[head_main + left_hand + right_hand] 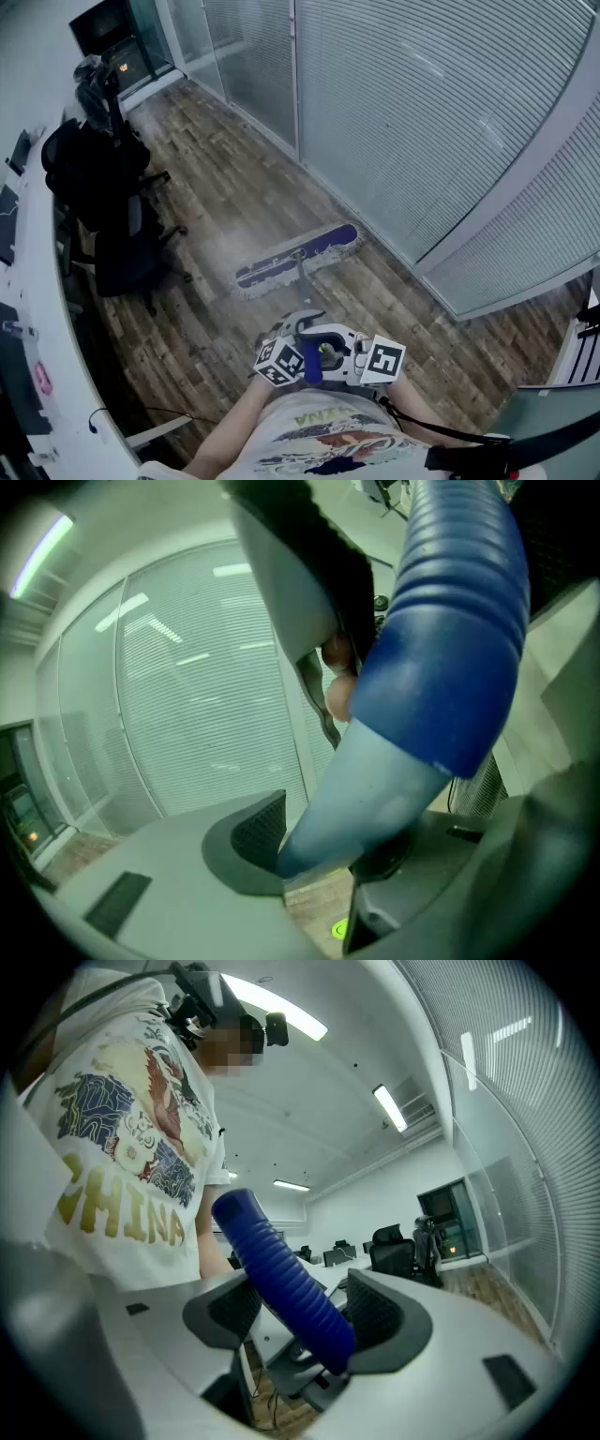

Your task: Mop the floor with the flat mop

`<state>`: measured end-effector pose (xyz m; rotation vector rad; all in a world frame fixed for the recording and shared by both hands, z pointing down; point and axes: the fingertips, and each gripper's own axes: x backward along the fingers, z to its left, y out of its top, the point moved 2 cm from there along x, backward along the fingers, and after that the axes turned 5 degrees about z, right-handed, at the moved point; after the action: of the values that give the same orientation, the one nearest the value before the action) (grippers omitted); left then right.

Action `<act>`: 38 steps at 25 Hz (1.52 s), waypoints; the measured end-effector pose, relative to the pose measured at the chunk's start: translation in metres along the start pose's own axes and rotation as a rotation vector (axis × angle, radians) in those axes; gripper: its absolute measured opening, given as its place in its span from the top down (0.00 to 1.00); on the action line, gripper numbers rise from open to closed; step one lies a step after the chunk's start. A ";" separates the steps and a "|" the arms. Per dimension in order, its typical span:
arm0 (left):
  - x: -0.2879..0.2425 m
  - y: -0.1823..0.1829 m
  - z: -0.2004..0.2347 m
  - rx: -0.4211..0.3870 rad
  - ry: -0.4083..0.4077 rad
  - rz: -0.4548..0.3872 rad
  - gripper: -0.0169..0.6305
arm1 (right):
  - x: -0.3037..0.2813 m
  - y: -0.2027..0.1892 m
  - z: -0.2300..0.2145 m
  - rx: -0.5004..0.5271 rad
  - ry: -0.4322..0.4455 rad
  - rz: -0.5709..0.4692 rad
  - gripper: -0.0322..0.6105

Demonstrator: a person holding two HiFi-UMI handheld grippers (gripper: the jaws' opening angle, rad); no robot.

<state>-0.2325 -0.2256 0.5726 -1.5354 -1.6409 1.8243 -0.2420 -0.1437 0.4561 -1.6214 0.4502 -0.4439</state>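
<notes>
one mop (298,261), head flat on the wood floor (216,192), near the glass wall (422,122). i have two grippers on its handle: left gripper (319,855) jaws pinch the pale shaft (366,789); right gripper (300,1330) jaws pinch the blue grip (281,1279). two black chairs (98,178) stand at left.

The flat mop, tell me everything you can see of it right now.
The flat mop has a long blue pad with a pale fringe, lying flat and slanted on the wooden plank floor, near the blinded glass partition. A thin pole rises from its middle toward the person and ends in a ribbed blue grip. The left gripper is closed on the paler part just below the ribbing, the right gripper on the ribbed grip itself.
</notes>
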 end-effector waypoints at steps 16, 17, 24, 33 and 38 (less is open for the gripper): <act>-0.063 0.003 0.130 0.016 0.051 0.024 0.80 | 0.007 0.002 -0.140 -0.083 0.008 0.059 0.53; -0.061 0.002 0.124 0.018 0.055 0.023 0.80 | 0.008 0.000 -0.134 -0.088 0.005 0.063 0.53; -0.026 -0.003 0.060 0.020 0.068 0.006 0.80 | 0.002 -0.007 -0.059 -0.099 -0.008 0.095 0.53; 0.049 -0.036 -0.089 0.034 0.104 -0.025 0.80 | -0.019 -0.043 0.110 -0.098 0.013 0.153 0.53; 0.085 -0.039 -0.167 0.031 0.103 -0.015 0.80 | -0.018 -0.049 0.195 -0.100 0.024 0.158 0.53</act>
<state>-0.1516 -0.0531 0.5919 -1.5719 -1.5664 1.7251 -0.1521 0.0340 0.4864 -1.6632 0.6223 -0.3265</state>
